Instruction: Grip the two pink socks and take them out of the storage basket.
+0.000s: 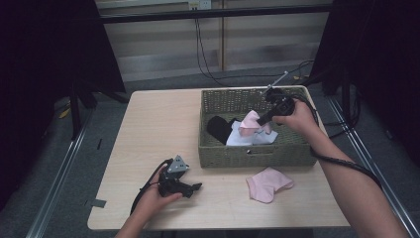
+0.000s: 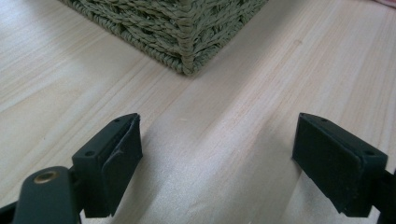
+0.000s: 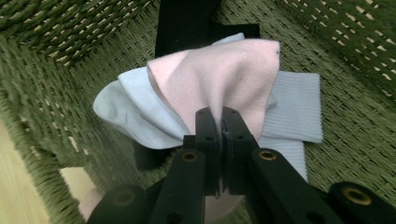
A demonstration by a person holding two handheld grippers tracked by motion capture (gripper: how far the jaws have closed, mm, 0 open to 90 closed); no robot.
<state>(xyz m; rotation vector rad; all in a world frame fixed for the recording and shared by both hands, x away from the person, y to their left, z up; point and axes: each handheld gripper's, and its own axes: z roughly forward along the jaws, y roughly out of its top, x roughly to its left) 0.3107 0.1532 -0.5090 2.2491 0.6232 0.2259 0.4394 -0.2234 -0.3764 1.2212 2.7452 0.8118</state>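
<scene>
Left gripper [image 1: 197, 187] sits nearest the camera, low on the surface [image 1: 158, 129] at front left, held in the person's left hand [image 1: 157, 197]. Its fingers [image 2: 114, 156] stand wide apart with nothing between them, just bare wood. From the left gripper view, a corner of the wicker basket [image 2: 187, 56] lies ahead of them, close but not touching.

Moving right: a pink sock [image 1: 268, 184] lies flat on the surface, just in front of the basket's front wall [image 1: 257, 154], apart from both grippers.

Basket sits at the right rear of the surface. Inside, left to right: a black sock [image 1: 218, 128], then a pale blue sock [image 1: 238, 135], with a second pink sock [image 1: 251, 121] on top of them.

Right gripper [image 1: 261, 120] reaches in over the basket's right side, held in the right hand [image 1: 296, 115], pointing down and left in the high view. Its fingers [image 3: 208, 130] are pressed together, clamped on the second pink sock [image 3: 224, 79]. In the right gripper view the fabric is pinched at the fingertips and drapes forward over the pale blue sock [image 3: 135, 112]; the black sock [image 3: 187, 28] lies beyond it on the basket floor [image 3: 355, 116]. Can't tell whether the pinched sock is fully clear of the pile below.
</scene>
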